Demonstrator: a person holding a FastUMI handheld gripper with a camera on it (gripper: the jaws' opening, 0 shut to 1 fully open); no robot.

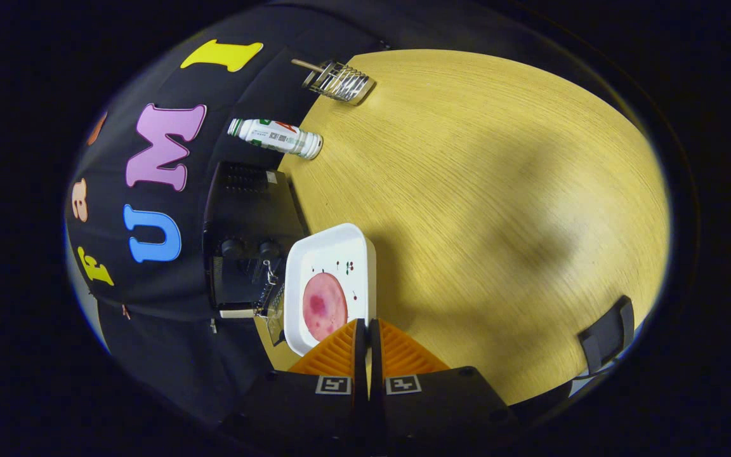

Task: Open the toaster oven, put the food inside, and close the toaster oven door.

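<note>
A white square plate (334, 251) carries a round pink slice of food (324, 306). My gripper (367, 331) is shut on the plate's near rim, its two fingers pressed close together with the thin edge between them. The black toaster oven (248, 216) stands just beyond and beside the plate, against the booth wall, with two knobs (232, 247) facing me. Its glass door (270, 301) appears to hang open next to the plate's far edge. The plate hides part of the oven's mouth.
The light wooden table (467, 190) spreads out to the side of the plate. A white bottle (275, 136) lies past the oven, and a wire rack (340, 81) sits farther on. A black object (606, 336) rests at the table's edge.
</note>
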